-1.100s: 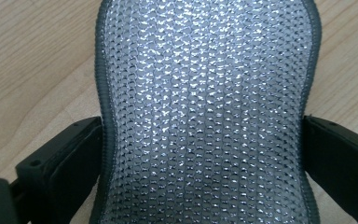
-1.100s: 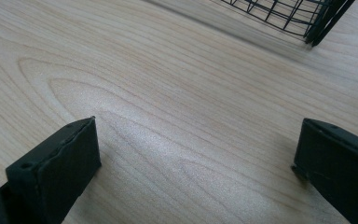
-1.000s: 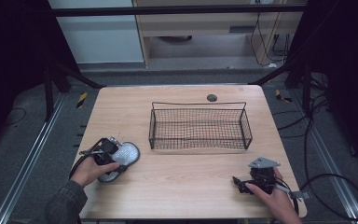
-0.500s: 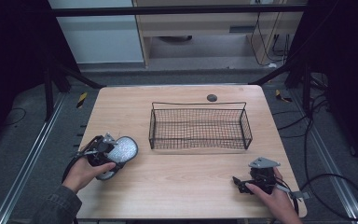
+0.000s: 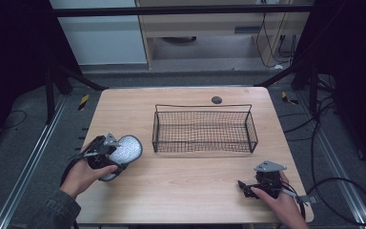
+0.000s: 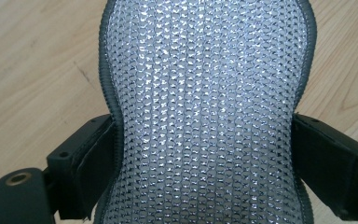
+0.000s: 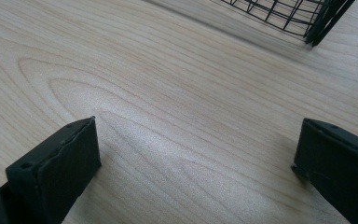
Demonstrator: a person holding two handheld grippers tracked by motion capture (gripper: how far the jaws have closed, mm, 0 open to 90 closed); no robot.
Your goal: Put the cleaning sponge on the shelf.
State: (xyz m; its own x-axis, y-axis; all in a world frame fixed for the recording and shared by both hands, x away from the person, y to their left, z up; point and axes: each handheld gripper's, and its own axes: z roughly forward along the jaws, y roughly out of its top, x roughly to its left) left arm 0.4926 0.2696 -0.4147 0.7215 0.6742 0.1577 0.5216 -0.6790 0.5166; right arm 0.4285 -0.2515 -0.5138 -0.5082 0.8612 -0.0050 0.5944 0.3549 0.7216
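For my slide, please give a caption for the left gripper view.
Left gripper clamps a silver mesh insole by its narrow waist above the wooden table.

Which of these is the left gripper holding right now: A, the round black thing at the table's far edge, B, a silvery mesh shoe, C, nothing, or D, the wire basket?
B: the left gripper has its jaws closed on the sides of the silvery mesh shoe, left of the wire basket.
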